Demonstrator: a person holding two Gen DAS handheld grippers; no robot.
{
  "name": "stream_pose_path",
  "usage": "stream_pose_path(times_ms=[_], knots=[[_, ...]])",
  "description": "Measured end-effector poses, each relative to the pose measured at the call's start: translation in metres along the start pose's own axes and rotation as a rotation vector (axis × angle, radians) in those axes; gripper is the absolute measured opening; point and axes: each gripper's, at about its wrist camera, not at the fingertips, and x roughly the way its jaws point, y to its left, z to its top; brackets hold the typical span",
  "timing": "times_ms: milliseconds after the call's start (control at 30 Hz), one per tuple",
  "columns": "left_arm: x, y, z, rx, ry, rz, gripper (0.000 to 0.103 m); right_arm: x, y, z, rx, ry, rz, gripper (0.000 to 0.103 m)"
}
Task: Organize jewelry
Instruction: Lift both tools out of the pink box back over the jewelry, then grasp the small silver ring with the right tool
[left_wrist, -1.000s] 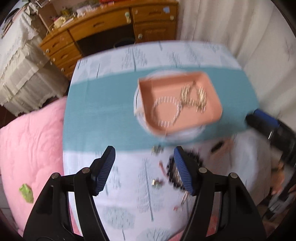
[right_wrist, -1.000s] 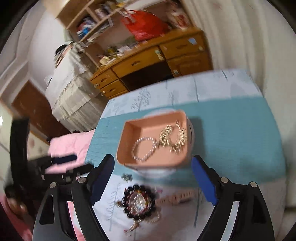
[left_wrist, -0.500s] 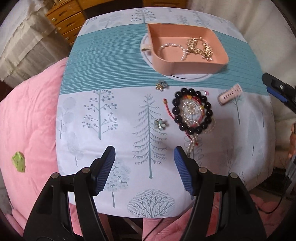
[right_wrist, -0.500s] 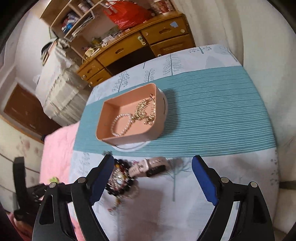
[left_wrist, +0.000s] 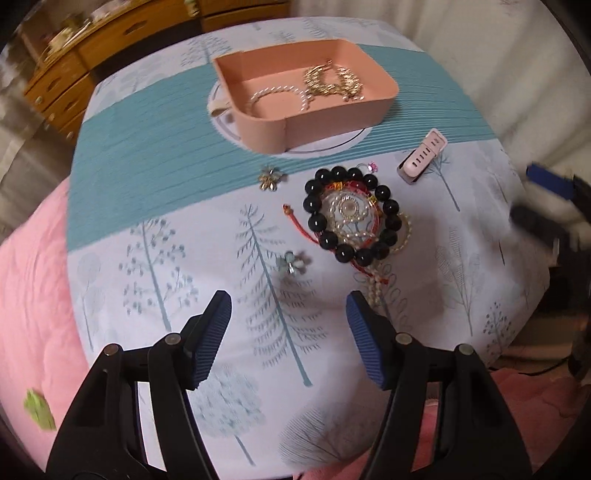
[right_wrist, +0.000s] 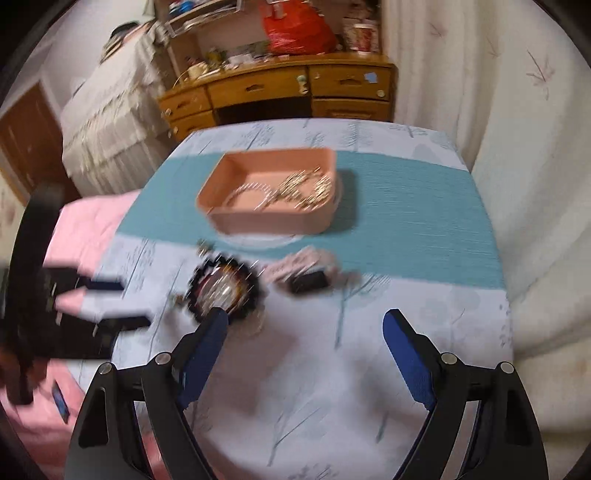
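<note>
A pink tray (left_wrist: 332, 114) (right_wrist: 273, 221) on the teal band of the tablecloth holds a pearl bracelet (left_wrist: 277, 94) and gold chains (left_wrist: 332, 79). In front of it lie a black bead bracelet (left_wrist: 351, 214) (right_wrist: 221, 288) around a pearl piece and red cord, a pink watch strap (left_wrist: 421, 158) (right_wrist: 306, 266), a gold flower brooch (left_wrist: 271, 177) and a pale green flower earring (left_wrist: 293, 263). My left gripper (left_wrist: 288, 306) is open and empty, just short of the green earring. My right gripper (right_wrist: 306, 325) is open and empty, above bare cloth right of the bead bracelet.
The small table (left_wrist: 147, 258) is covered by a tree-print cloth and drops off at its front and sides. A pink quilt (left_wrist: 33, 295) lies to the left. A wooden desk with drawers (right_wrist: 277, 88) and white curtains (right_wrist: 517, 110) stand behind.
The left gripper has come in lower and closer to the loose jewelry. The right gripper has swung left toward the bead bracelet and strap. Both stay open and empty.
</note>
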Motion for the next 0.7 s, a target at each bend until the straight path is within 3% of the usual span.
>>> stream_pose_path(times_ms=[400,700], knots=[[0.02,0.019,0.007,0.259,-0.13,-0.182,0.045,0.014,0.111,-0.047,-0.003,-0.012,-0.089,0.085],[0.034,0.007,-0.001,0.416,-0.149,-0.248,0.039,0.05,0.142,-0.064,0.05,0.057,-0.14,0.059]])
